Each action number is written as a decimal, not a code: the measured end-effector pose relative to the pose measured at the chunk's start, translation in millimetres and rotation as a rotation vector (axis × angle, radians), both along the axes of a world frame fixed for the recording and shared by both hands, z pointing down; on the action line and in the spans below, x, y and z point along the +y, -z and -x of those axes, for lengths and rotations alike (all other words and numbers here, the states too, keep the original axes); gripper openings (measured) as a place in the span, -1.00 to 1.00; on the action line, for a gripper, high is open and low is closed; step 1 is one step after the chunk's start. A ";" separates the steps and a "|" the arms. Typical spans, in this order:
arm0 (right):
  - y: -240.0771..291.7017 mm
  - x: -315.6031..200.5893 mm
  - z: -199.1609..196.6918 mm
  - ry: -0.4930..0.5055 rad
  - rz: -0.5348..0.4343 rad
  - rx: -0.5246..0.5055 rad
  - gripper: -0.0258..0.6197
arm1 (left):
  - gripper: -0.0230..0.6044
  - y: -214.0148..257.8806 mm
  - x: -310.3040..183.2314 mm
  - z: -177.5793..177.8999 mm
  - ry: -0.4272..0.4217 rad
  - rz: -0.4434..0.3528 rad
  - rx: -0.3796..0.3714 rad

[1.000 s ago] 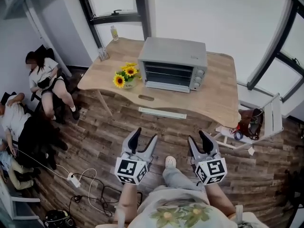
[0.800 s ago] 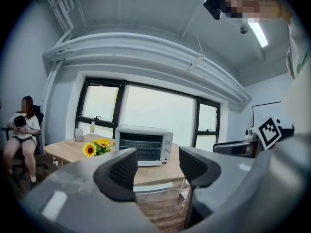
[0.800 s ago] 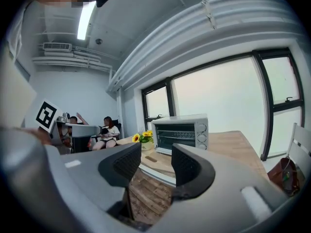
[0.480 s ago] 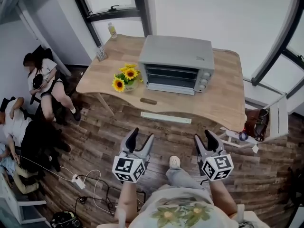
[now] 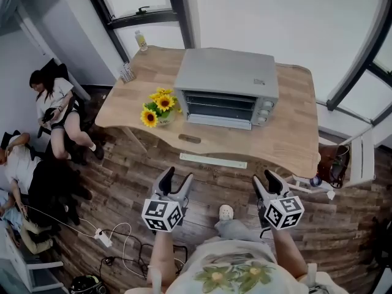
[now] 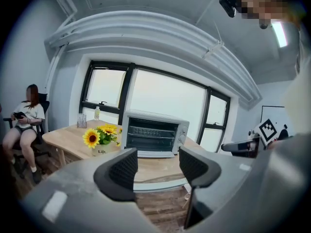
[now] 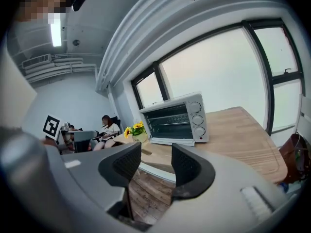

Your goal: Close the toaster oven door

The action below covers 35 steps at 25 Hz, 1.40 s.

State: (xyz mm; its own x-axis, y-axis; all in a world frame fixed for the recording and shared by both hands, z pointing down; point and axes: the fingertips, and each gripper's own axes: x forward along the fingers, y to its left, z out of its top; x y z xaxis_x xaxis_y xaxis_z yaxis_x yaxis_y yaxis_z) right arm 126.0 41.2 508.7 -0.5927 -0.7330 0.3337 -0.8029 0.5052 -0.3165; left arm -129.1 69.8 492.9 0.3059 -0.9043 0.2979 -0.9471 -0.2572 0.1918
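Observation:
A silver toaster oven (image 5: 226, 84) stands on the wooden table (image 5: 294, 133), its front facing me. Its door (image 5: 219, 121) hangs folded down, and the wire racks inside show. My left gripper (image 5: 176, 175) is open and holds nothing; it hovers over the floor well short of the table edge. To its right, at the same distance, my right gripper (image 5: 264, 177) is also open and holds nothing. In the left gripper view the oven (image 6: 155, 132) sits straight beyond the parted jaws of the left gripper (image 6: 158, 166). The right gripper view has the oven (image 7: 177, 120) above the right gripper (image 7: 155, 164).
A sunflower vase (image 5: 156, 106) stands just left of the oven. A bottle (image 5: 141, 40) and glasses (image 5: 125, 72) sit at the table's far left corner. People sit at the left (image 5: 52, 103). A white rack (image 5: 355, 158) stands right of the table; cables (image 5: 116, 237) lie on the floor.
The table and oven have come nearer and look larger in the head view. Both grippers have stayed open and low, shifting only slightly.

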 end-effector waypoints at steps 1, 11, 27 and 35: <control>-4.6 -5.1 -0.1 0.004 0.015 -0.004 -0.30 | -0.07 -3.1 -5.4 1.9 0.004 0.008 -0.001; -48.2 -47.1 -0.4 0.064 0.144 -0.009 -0.30 | -0.08 -43.0 -51.2 18.2 0.042 0.101 -0.008; -129.4 -77.3 2.2 0.036 0.377 -0.019 -0.28 | -0.07 -137.7 -94.6 35.9 -0.015 0.342 -0.075; -174.5 -88.1 8.5 0.004 0.499 -0.009 -0.28 | -0.07 -187.3 -109.9 48.2 -0.039 0.477 -0.023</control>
State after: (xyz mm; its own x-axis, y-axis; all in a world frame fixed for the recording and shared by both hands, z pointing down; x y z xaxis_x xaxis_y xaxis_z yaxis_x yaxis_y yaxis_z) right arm 117.5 -46.8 683.2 -0.5995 -0.4836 0.6377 -0.7975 0.2932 -0.5274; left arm -177.3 -40.1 680.2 0.3254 -0.6529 0.6840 -0.9439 -0.1814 0.2760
